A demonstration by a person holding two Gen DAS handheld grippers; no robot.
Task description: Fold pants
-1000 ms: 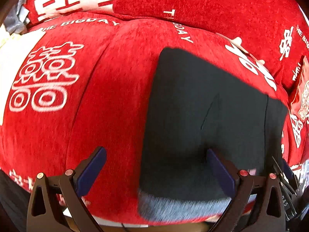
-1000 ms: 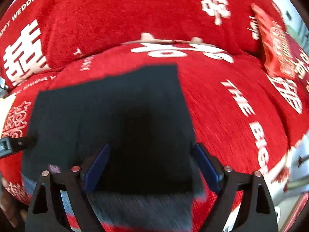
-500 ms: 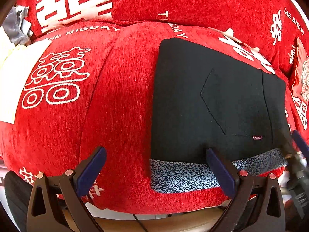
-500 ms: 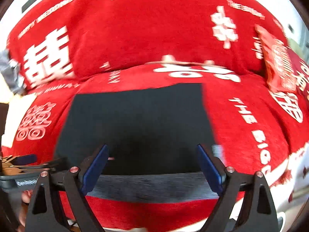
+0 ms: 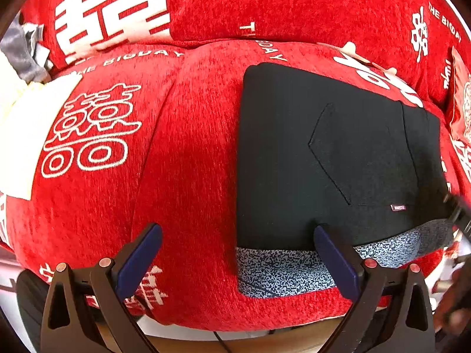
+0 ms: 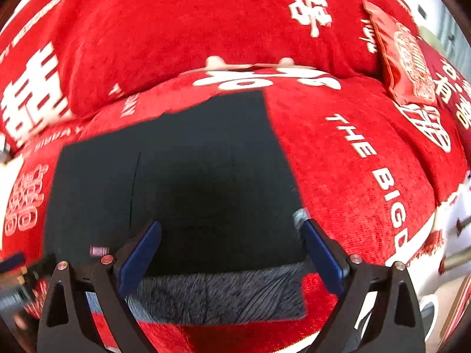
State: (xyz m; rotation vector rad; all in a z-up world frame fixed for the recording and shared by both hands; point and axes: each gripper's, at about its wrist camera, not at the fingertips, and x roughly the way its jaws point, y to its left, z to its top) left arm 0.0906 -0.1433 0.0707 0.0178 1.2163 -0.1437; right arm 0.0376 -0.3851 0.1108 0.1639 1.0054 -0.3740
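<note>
The black pants (image 5: 323, 153) lie folded into a flat rectangle on the red sofa seat (image 5: 188, 176), with a speckled grey waistband (image 5: 282, 267) along the near edge. They also show in the right wrist view (image 6: 182, 188). My left gripper (image 5: 238, 261) is open and empty, hovering above the folded pants' near left corner. My right gripper (image 6: 232, 253) is open and empty, above the near right part of the pants and the waistband (image 6: 217, 294). The right gripper's tip shows blurred at the right edge of the left wrist view (image 5: 456, 214).
The sofa cover is red with white characters and lettering. A back cushion (image 6: 176, 23) rises behind the seat. A red packet (image 6: 406, 64) leans at the far right. White and grey cloth (image 5: 20, 94) lies at the far left. The seat's front edge (image 5: 235, 323) is close below.
Both grippers have pulled back and up from the folded pants; more of the sofa and the grey waistband show now. The pants stay flat in place.
</note>
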